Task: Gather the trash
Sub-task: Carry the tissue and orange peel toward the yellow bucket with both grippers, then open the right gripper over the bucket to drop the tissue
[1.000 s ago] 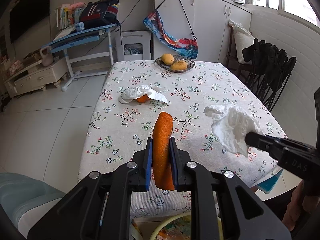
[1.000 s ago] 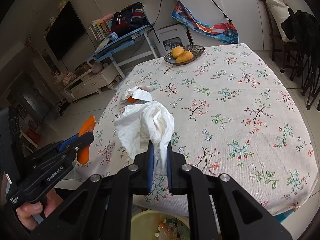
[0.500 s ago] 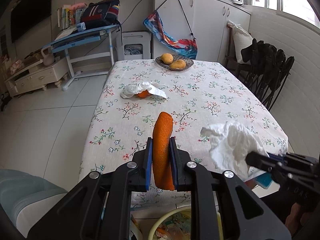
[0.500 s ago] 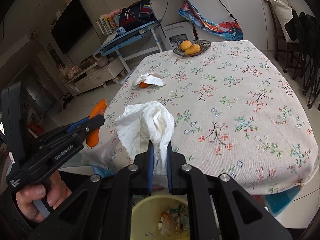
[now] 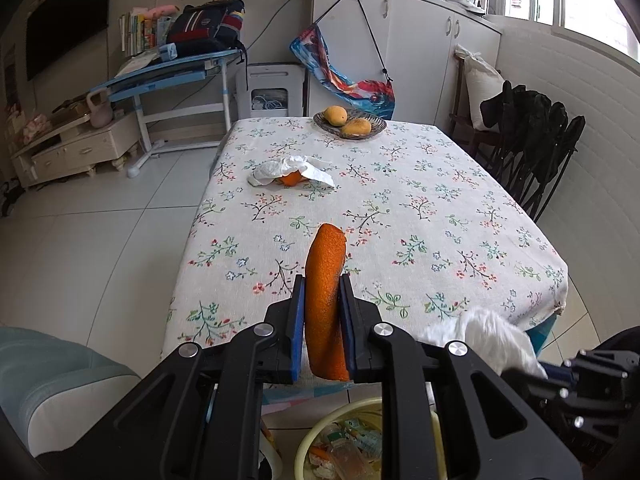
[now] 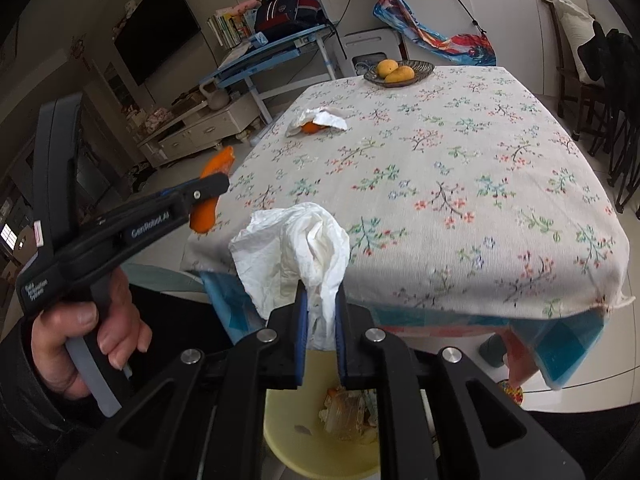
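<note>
Room: a living room with a white tile floor, white cupboards, and a bench [image 5: 400,184] under a flowery cloth.
Left tool: the left tool [image 5: 322,320] is squeezed tight on an orange peel [image 5: 325,280]. A hand [image 6: 80,344] grips its handle.
Peel direction: the peel is long and thin. In the left view its long side runs straight out from the tool, with the rounded tip pointing away over the bench. Its bottom end sticks out under the pads.
Right tool: the right tool [image 6: 320,320] is squeezed tight on a white tissue [image 6: 296,244]. The crumpled tissue puffs up above the pads, and a thin bit hangs between them.
Bin: a yellow bin [image 6: 288,432] sits on the floor under both tools, by the near edge of the bench. It has wrappers and scraps inside.
Still on the bench: another white tissue lying over an orange piece [image 5: 290,172], toward the left side. At the far end is a dark basket [image 5: 350,124] with two yellow fruits.
What changed: a second ago both tools were out over the cloth. Now they are back at the near edge, and much more of the bin shows under them. The peel and the tissue are held just as before. The things on the bench have not moved.
</note>
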A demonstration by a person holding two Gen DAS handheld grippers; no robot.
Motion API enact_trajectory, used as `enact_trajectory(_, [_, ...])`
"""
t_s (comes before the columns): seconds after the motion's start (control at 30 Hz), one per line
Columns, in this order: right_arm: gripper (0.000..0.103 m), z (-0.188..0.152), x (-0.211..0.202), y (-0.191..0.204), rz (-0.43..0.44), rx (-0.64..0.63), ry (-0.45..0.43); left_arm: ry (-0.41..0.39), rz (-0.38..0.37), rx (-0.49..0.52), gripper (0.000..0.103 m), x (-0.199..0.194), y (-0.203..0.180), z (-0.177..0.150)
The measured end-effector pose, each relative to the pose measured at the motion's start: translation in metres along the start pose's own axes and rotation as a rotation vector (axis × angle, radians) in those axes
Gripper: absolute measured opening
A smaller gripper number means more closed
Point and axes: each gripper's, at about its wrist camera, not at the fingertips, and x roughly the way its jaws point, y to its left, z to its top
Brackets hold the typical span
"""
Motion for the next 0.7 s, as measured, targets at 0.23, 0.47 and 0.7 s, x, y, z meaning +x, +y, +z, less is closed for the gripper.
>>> enact_trajectory(0.23, [0.014, -0.022, 0.004, 0.012, 0.001, -0.042, 0.072, 0.0, 0.0, -0.004, 0.016, -0.006, 0.002, -0.005])
enact_trajectory(0.47, [0.014, -0.038, 0.015, 0.022, -0.013, -0.076, 0.156, -0.002, -0.002, -0.005, 0.016, -0.012, 0.003, -0.012])
enact_trajectory(0.7, [0.014, -0.055, 0.03, 0.028, -0.033, -0.113, 0.251, -0.003, -0.006, -0.004, 0.016, -0.021, 0.001, -0.021])
